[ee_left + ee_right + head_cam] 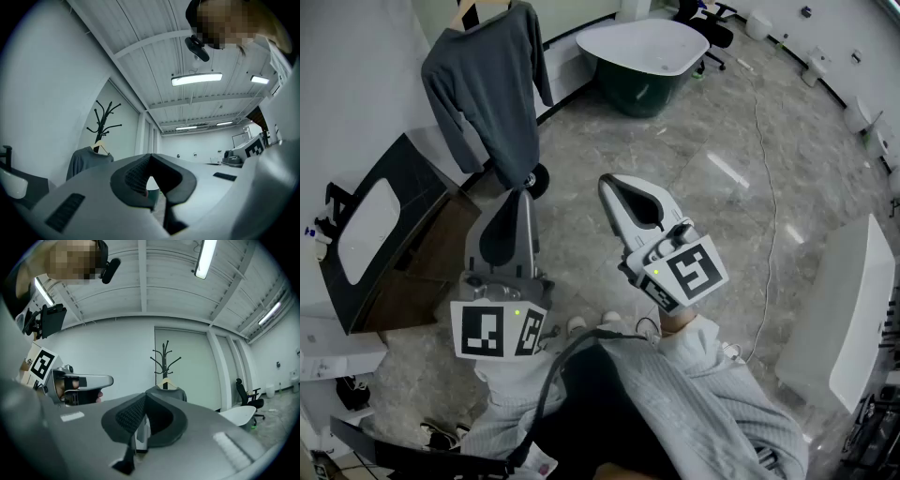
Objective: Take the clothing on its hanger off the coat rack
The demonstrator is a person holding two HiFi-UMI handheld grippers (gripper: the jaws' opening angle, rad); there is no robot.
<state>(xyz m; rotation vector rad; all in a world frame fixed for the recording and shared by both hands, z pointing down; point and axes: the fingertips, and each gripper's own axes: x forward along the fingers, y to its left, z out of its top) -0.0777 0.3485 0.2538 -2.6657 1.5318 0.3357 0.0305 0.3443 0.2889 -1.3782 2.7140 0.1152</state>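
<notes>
Left tongs [523, 195], right tongs [609, 181] closed; limp sweater [487, 103] drapes wooden hanger [469, 11].

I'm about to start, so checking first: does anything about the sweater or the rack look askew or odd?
Nothing stands out. The grey sweater hangs on its wooden hanger from the upright coat rack, sleeves down, with no visible damage.

1 sweater [487, 94], 1 hanger [469, 11], 1 coat rack [165, 355], 2 tools (L tool [523, 195], R tool [607, 181]), 1 tub [642, 42].
</notes>
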